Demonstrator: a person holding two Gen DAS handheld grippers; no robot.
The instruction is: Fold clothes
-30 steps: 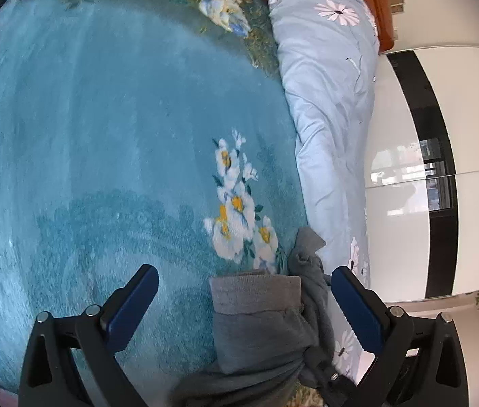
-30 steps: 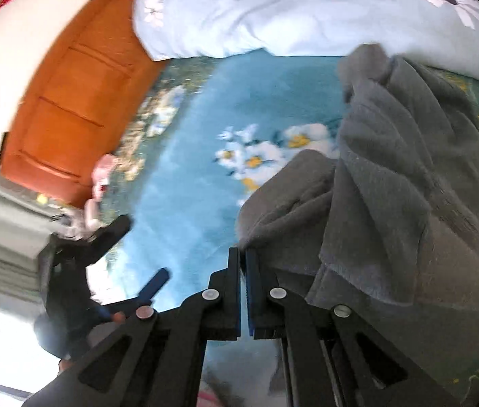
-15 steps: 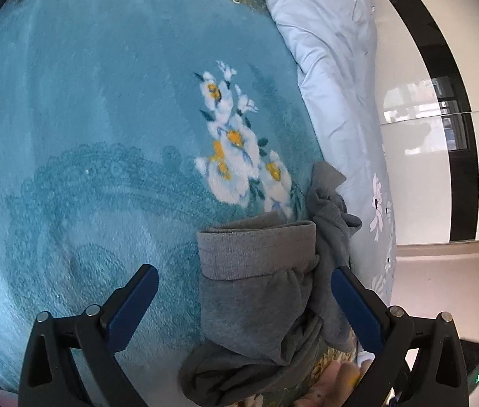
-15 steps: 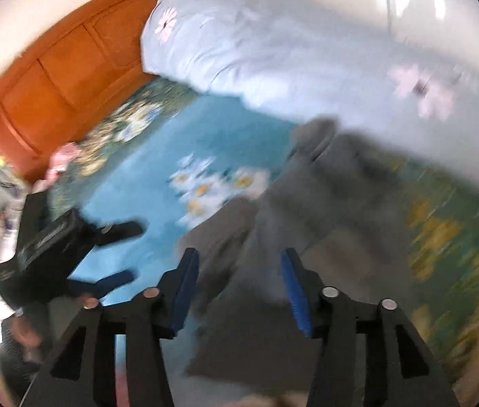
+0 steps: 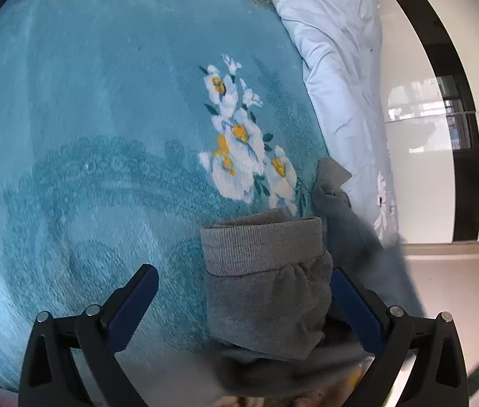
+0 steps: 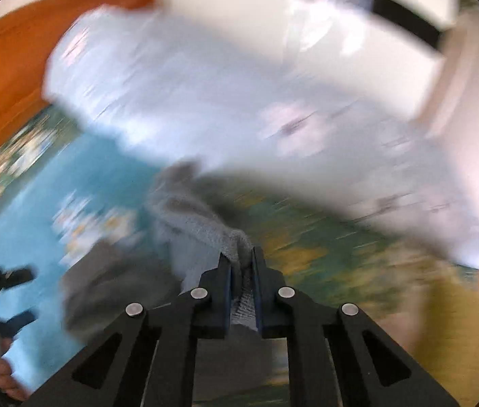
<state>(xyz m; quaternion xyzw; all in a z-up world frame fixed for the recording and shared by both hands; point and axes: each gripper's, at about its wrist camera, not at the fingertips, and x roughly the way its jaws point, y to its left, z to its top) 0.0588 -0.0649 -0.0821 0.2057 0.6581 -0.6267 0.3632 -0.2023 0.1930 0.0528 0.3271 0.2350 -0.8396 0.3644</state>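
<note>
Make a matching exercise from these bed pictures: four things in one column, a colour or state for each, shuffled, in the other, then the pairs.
Things:
1. left gripper
2. right gripper
3. ribbed cuff
4. quilt

Colour or state:
A. pale blue with daisy prints, along the blanket's edge
B. jaws closing on a fold of the grey garment
C. jaws wide apart, pressing on nothing
D. grey, flat on the teal flowered blanket

Pairs: 1-C, 2-B, 3-D, 4-A

The garment [image 5: 266, 291] lies on the blanket [image 5: 103, 135], near its right edge, just before the flower pattern [image 5: 239, 156]. The quilt [image 5: 337, 68] runs along that edge, touching the garment's far tip.
</note>
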